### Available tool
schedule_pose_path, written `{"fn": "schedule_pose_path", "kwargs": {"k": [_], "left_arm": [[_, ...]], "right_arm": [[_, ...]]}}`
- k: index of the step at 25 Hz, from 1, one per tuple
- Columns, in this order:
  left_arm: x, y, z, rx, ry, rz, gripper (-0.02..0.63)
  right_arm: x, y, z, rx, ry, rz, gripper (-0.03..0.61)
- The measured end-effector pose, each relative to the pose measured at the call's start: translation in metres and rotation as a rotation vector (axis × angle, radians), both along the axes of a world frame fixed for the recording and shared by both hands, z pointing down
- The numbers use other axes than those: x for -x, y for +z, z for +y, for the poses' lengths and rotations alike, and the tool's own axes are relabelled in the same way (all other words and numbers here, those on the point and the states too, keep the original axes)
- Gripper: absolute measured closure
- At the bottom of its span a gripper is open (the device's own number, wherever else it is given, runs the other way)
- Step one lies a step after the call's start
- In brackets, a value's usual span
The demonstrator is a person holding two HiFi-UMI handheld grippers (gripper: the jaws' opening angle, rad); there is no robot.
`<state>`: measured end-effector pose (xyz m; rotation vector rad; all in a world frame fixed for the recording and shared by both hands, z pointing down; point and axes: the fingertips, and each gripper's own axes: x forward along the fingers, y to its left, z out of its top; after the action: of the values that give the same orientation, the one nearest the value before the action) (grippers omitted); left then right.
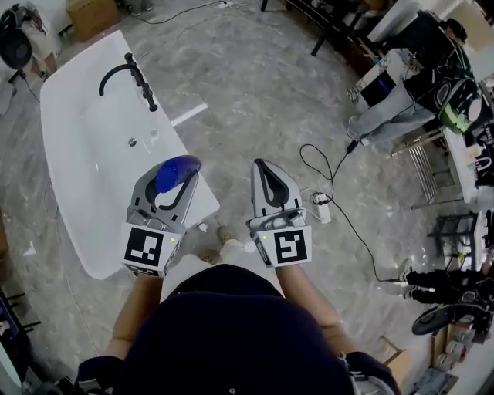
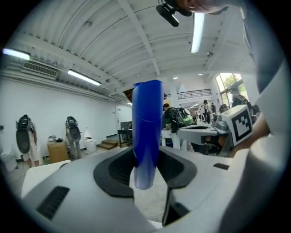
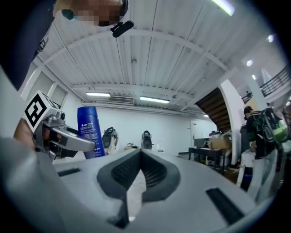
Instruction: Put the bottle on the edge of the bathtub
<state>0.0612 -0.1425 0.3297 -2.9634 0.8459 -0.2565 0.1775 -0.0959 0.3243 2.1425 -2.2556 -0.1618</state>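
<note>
A blue bottle [image 1: 177, 171] stands upright between the jaws of my left gripper [image 1: 174, 187], which is shut on it and held over the near end of the white bathtub [image 1: 73, 123]. In the left gripper view the bottle [image 2: 146, 132] rises from between the dark pads [image 2: 113, 175] toward the ceiling. My right gripper [image 1: 266, 176] hovers over the floor to the right of the tub, jaws shut and empty. In the right gripper view its tips [image 3: 140, 154] meet, and the bottle [image 3: 90, 132] shows at the left in the left gripper [image 3: 61, 133].
A black faucet [image 1: 131, 77] stands on the tub's far rim. A power strip with a black cable [image 1: 322, 208] lies on the marble floor to the right. A cardboard box [image 1: 91, 15] sits beyond the tub. A seated person [image 1: 401, 100] and shelving are at the right.
</note>
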Motion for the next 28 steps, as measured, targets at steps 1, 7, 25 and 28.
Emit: {"fn": "schedule_pose_path", "kwargs": {"k": [1,7,25,28], "left_arm": [[0.005,-0.001,-0.002,-0.004,-0.038,0.001,0.462],[0.031,-0.002,-0.009,-0.006,-0.207,-0.005,0.462],[0.071,0.004,-0.014,0.017,-0.509,-0.030,0.462],[0.075,0.005,-0.017,0.024,-0.518,-0.035,0.462]], "right_arm": [[0.002,-0.002,-0.005,-0.005,-0.033,0.001,0.578],[0.024,-0.004,-0.031,-0.025,-0.193,-0.006,0.578],[0.066,-0.001,-0.074,-0.025,-0.471,-0.046,0.578],[0.075,0.000,-0.077,-0.015,-0.484,-0.042,0.578]]}}
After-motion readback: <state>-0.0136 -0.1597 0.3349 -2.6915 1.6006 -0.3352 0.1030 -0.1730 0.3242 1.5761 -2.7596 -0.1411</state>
